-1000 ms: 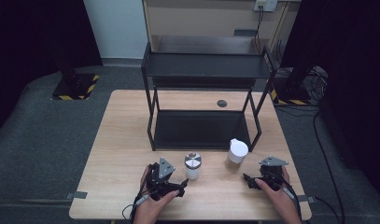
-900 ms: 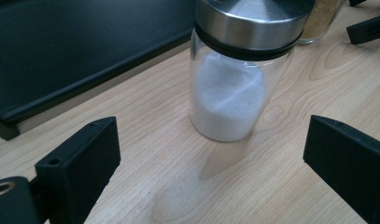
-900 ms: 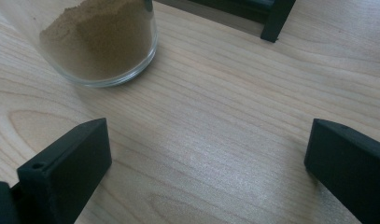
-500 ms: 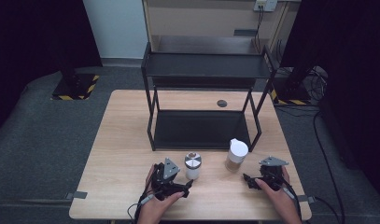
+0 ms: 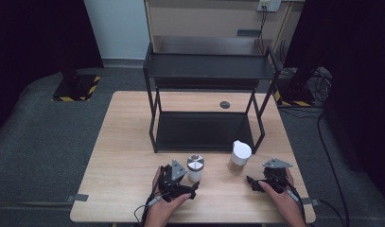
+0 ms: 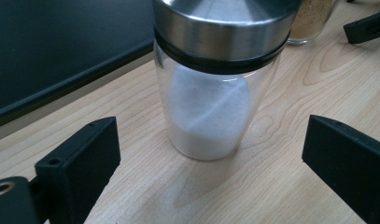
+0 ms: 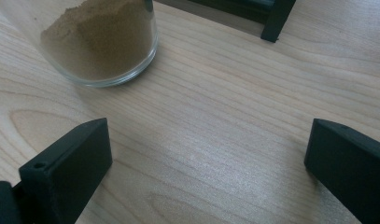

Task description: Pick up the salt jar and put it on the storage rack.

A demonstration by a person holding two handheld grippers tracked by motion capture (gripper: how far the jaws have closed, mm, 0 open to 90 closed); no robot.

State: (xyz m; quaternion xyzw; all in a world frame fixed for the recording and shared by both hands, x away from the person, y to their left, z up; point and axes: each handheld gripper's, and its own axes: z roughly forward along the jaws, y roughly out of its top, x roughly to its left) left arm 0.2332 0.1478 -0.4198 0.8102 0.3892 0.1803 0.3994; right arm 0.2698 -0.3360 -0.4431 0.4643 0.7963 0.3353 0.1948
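We had both grippers low over the near edge of the wooden table (image 5: 124,142), w/ the black two-tier rack (image 5: 206,71) standing further back. Our left gripper (image 5: 192,190) pointed at the glass jar w/ the steel lid (image 5: 195,168), which stood upright on the tabletop just in front of the rack's lower shelf. In the left gripper view that jar (image 6: 215,84) sat centred between the two black jaws, holding white powder in its lower part; the jaws stood wide apart on either side of it, w/ bare wood showing between each pad and the glass, so no contact. Our right gripper (image 5: 253,182) rested nr the right front corner, jaws also spread wide w/ nothing between them but tabletop, as the right gripper view showed. The second jar, w/ a white cap (image 5: 240,157), stood upright just beyond and to the left of that gripper, apart from it; in the right gripper view its glass base (image 7: 101,42) held brown powder at upper left. The two jars stood near each other, not touching. A small dark disc (image 5: 224,104) lay on the table behind the rack's lower shelf.
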